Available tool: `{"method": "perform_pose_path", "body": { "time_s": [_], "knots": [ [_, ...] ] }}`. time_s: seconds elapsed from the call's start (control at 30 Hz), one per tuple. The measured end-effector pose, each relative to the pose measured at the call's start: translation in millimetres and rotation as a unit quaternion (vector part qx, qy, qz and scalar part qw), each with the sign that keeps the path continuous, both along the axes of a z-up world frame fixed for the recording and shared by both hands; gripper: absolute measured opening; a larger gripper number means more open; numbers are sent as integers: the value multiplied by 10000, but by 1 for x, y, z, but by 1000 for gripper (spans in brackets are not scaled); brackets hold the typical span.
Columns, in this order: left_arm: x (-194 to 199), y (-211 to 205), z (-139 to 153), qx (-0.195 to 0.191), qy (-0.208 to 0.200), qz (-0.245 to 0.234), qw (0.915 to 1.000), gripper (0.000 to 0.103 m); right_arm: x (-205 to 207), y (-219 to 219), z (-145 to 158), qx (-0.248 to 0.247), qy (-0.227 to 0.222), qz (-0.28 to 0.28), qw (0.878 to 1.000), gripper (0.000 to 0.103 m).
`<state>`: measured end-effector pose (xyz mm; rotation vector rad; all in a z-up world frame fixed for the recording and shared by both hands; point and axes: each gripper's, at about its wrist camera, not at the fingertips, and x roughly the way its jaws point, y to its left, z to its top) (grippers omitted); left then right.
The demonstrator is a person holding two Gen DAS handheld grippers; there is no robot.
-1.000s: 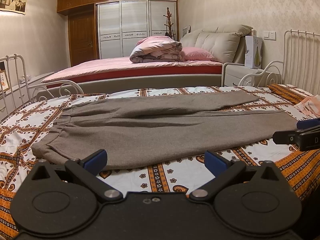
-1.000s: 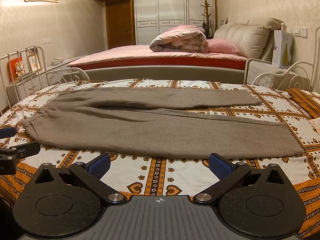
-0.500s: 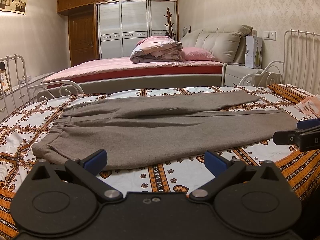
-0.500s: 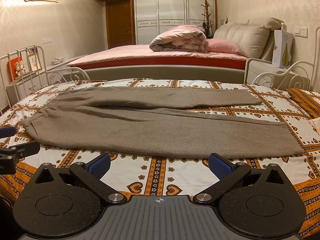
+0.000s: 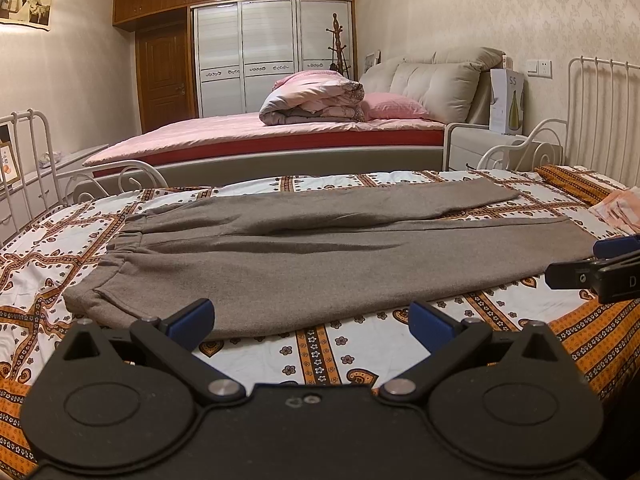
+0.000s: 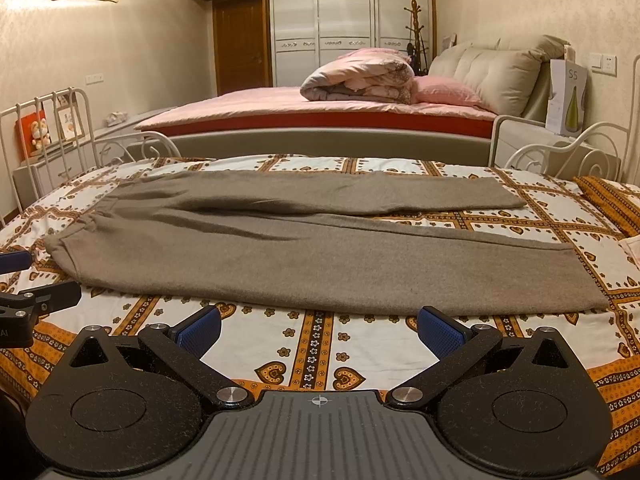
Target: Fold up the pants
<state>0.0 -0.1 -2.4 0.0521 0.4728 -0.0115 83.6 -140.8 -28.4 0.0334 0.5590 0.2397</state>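
Note:
Grey-brown pants (image 5: 320, 256) lie flat across the patterned bed, waistband at the left, both legs reaching right; they also show in the right wrist view (image 6: 304, 248). My left gripper (image 5: 310, 322) is open and empty, just short of the near edge of the pants by the waist side. My right gripper (image 6: 320, 330) is open and empty, just short of the near leg. Each gripper shows at the edge of the other's view.
The bed has an orange-and-white patterned sheet (image 6: 320, 352) and white metal rails (image 5: 592, 92) at both ends. A second bed with a pink cover and rolled quilt (image 5: 312, 98) stands behind. Folded pinkish cloth (image 5: 620, 212) lies at the far right.

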Motion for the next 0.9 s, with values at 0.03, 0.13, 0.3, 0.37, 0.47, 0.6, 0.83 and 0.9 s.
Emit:
{"method": "perform_pose_path", "body": {
  "time_s": [0.03, 0.13, 0.3, 0.37, 0.47, 0.6, 0.83, 0.9],
  "knots": [
    [0, 0, 0, 3, 0, 1, 10000, 97, 0, 0, 0, -8, 0, -1, 10000, 103],
    [-1, 0, 0, 4, 3, 0, 10000, 97, 0, 0, -1, -12, 12, 5, 10000, 103],
    [3, 9, 3, -110, 167, 161, 9997, 97, 1, -1, 2, 78, -3, 98, 9999, 103],
    [8, 23, 7, -259, 223, 239, 9991, 97, 1, -1, 11, 45, -188, 268, 9995, 103],
    [20, 52, 16, -475, 250, 597, 9968, 97, 14, -3, 26, 84, -347, 554, 9978, 103],
    [50, 101, 30, -624, 238, 685, 9954, 97, 53, -4, 40, 118, -274, 828, 9961, 103],
    [138, 190, 41, -177, 581, 718, 9956, 83, 152, 26, 57, -125, -136, 1616, 9867, 103],
    [170, 215, 37, -71, 740, 726, 9946, 75, 182, 36, 56, -284, -237, 1721, 9844, 103]
  ]
}}
